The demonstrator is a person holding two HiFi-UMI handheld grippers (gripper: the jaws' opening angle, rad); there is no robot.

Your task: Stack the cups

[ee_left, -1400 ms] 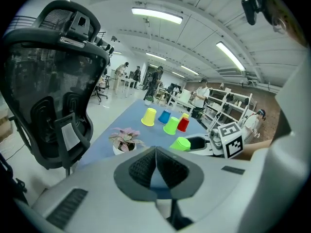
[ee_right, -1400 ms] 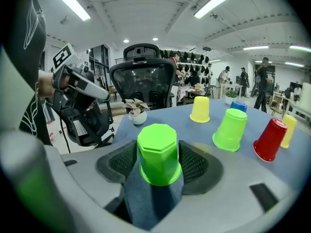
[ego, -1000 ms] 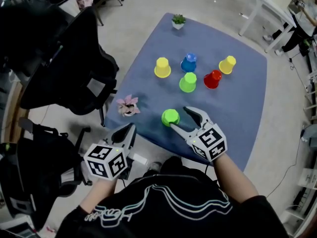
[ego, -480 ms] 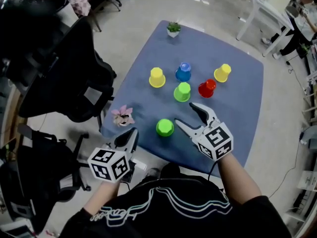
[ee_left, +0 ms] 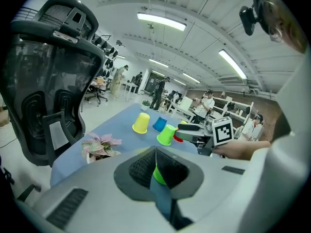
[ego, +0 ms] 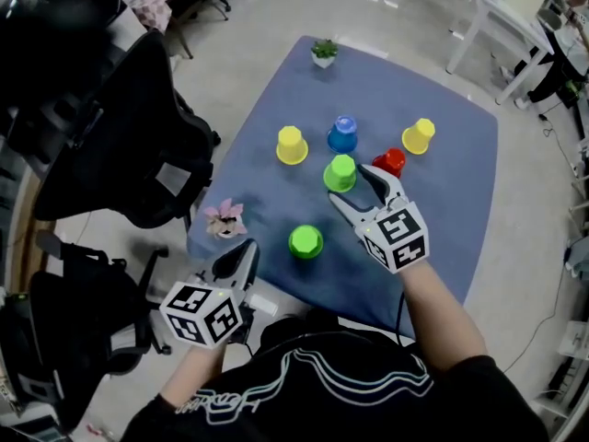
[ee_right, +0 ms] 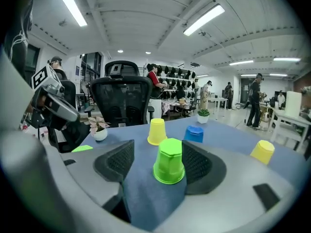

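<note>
Six upturned cups stand on the blue table point(ego: 442, 219): a yellow cup point(ego: 292, 145), a blue cup point(ego: 342, 133), a second yellow cup point(ego: 419, 136), a red cup point(ego: 390, 161), a green cup point(ego: 340, 173) and a nearer green cup point(ego: 306, 241). My right gripper point(ego: 352, 184) is open, its fingertips either side of the farther green cup point(ee_right: 169, 161), apart from it. My left gripper point(ego: 245, 249) hangs shut and empty off the table's near left edge. Through a slit below its pads shows the nearer green cup point(ee_left: 159, 175).
A small pink plant point(ego: 225, 219) in a white pot sits at the table's left corner and a green potted plant point(ego: 323, 52) at the far corner. A black office chair point(ego: 129, 136) stands close on the left. White desks point(ego: 502, 17) are at the back right.
My right gripper has moved forward from beside the nearer green cup to around the farther green cup. The left gripper has stayed shut in nearly the same place.
</note>
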